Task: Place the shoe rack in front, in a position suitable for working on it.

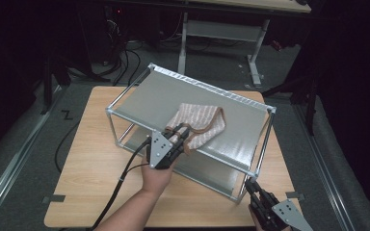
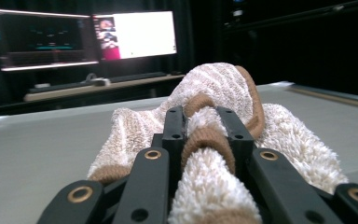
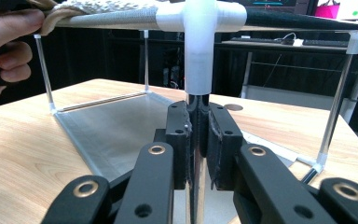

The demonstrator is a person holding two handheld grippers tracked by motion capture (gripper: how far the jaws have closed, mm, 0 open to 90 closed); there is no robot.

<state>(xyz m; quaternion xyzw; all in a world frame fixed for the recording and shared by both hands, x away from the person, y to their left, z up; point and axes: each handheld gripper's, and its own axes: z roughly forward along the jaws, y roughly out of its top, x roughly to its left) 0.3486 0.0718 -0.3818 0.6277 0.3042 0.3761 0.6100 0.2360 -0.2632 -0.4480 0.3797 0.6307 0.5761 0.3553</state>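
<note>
1. Nearest, at the 5 o'clock corner of the worktop (image 1: 77,192), the right gripper (image 1: 252,187) has its jaws clamped narrow on the front corner post (image 3: 196,154) of a metal-framed rack (image 1: 125,94).
2. Toward the middle, the left gripper (image 1: 179,134), held in a hand (image 1: 156,178), reaches toward 1 o'clock over the rack's top shelf (image 1: 154,96).
3. Its jaws are pinched on a brown-trimmed edge of a striped beige towel (image 2: 214,88).
4. The towel lies bunched on the top shelf, near its front edge, spreading toward 1 o'clock from the jaws.
5. Farthest, at 12 o'clock, a desk frame (image 1: 255,57) stands on the floor.
</note>
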